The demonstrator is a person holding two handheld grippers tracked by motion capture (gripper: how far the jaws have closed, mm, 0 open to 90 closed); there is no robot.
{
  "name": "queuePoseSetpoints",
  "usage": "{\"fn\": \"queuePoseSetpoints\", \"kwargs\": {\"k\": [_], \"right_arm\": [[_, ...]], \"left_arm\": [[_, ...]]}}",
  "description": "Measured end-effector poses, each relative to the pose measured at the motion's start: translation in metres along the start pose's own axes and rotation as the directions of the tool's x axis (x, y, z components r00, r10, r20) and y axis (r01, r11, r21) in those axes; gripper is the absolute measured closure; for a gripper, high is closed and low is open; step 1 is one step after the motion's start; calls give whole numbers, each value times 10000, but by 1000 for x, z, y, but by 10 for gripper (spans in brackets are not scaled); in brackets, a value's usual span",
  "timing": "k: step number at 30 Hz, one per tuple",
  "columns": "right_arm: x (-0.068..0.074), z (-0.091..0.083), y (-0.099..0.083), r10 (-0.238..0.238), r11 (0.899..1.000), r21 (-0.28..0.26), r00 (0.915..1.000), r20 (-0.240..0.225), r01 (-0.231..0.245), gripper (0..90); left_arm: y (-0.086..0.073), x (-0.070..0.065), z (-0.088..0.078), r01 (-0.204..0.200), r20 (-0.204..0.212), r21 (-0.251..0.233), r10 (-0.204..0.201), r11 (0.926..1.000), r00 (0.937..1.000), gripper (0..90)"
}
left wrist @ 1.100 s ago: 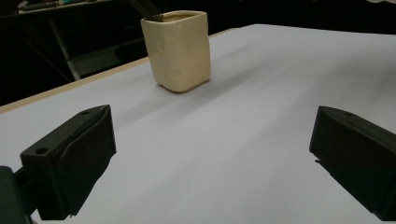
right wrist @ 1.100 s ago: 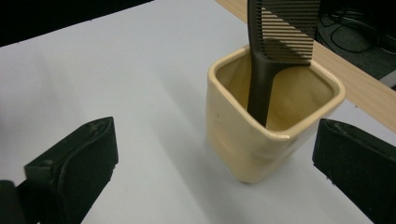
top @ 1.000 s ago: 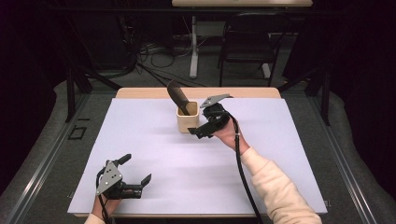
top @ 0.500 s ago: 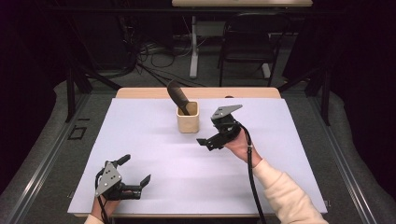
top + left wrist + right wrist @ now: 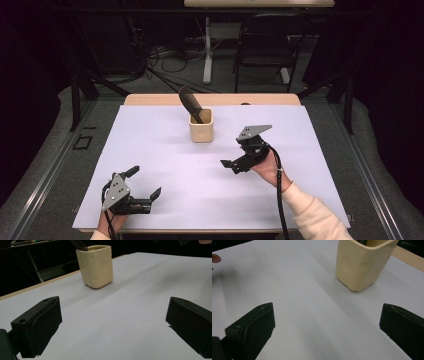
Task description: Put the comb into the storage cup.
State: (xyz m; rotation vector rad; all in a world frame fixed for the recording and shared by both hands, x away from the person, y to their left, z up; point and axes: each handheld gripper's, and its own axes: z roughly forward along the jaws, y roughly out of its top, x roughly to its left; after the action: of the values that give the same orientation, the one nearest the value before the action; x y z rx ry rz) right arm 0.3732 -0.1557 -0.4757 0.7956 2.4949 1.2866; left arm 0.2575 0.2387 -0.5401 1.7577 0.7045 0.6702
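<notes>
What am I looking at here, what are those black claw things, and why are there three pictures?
A person sits at a table covered in white and holds a hand-operated gripper in each hand. The high view looks down from above: left gripper near the front edge, right gripper farther in. The other two pictures come from cameras riding on each gripper, looking out between its two black jaws. Both sets of jaws stand wide open and hold nothing. On the table stands a cream cup with a dark tool leaning out of it.
</notes>
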Motion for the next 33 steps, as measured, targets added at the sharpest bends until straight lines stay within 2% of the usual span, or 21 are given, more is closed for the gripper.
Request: {"fn": "queuePoseSetpoints", "kwargs": {"k": [19, 24, 33], "right_arm": [[12, -20, -36, -40, 10000, -60, 9999, 152, 41, 0], [17, -24, -44, -214, 9997, -146, 9991, 360, 220, 0], [24, -31, -56, -269, 9992, -267, 9988, 418, 280, 0]], "left_arm": [[0, 0, -1, -6, -38, 7, 6, 10000, 10000, 4], [0, 0, -1, -6, -56, 40, 6, 10000, 10000, 3], [0, 0, -1, 13, -51, 28, -13, 10000, 10000, 3]]}}
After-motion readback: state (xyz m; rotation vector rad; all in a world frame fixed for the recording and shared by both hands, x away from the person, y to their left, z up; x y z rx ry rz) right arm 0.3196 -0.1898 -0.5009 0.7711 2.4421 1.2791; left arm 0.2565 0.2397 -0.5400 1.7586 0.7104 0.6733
